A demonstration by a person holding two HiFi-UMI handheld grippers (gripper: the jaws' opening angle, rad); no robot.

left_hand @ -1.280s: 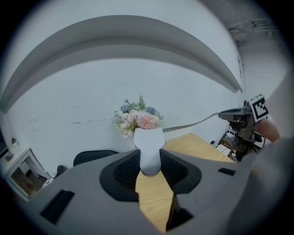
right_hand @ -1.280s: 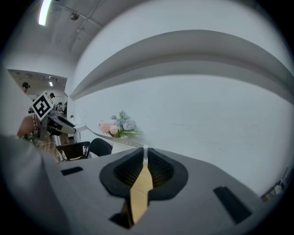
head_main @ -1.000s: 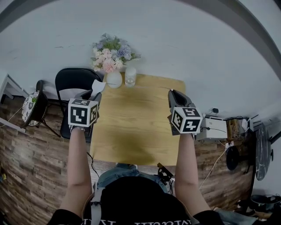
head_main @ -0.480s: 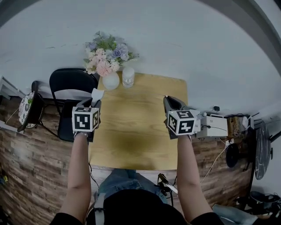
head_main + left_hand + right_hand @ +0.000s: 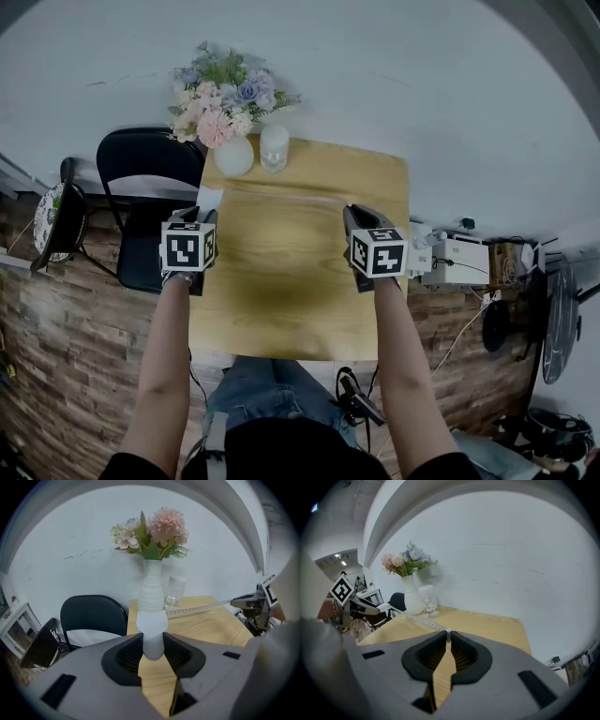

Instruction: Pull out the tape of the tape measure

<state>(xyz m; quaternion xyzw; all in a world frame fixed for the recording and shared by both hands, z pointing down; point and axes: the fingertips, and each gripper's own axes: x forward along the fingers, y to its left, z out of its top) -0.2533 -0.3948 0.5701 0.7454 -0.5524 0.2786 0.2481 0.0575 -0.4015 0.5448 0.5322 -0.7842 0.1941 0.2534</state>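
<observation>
A white tape measure case (image 5: 152,637) sits between the jaws of my left gripper (image 5: 152,648), which is shut on it. In the head view this gripper (image 5: 208,208) hangs over the left edge of the wooden table (image 5: 281,291). The pale tape (image 5: 197,609) runs from the case across the table to my right gripper (image 5: 248,603). That gripper (image 5: 448,638) is shut on the tape's end tab (image 5: 448,633), and the tape (image 5: 423,620) leads back left from it. In the head view the tape (image 5: 281,194) is a thin line between the left gripper and the right gripper (image 5: 352,212).
A white vase of flowers (image 5: 233,155) and a clear glass (image 5: 274,150) stand at the table's far edge. A black chair (image 5: 141,187) is left of the table. A white box with cables (image 5: 455,262) sits on the right. The wall is behind.
Both grippers have sunk toward the table and drawn slightly nearer to me, with the tape still stretched between them. Their jaws have not changed.
</observation>
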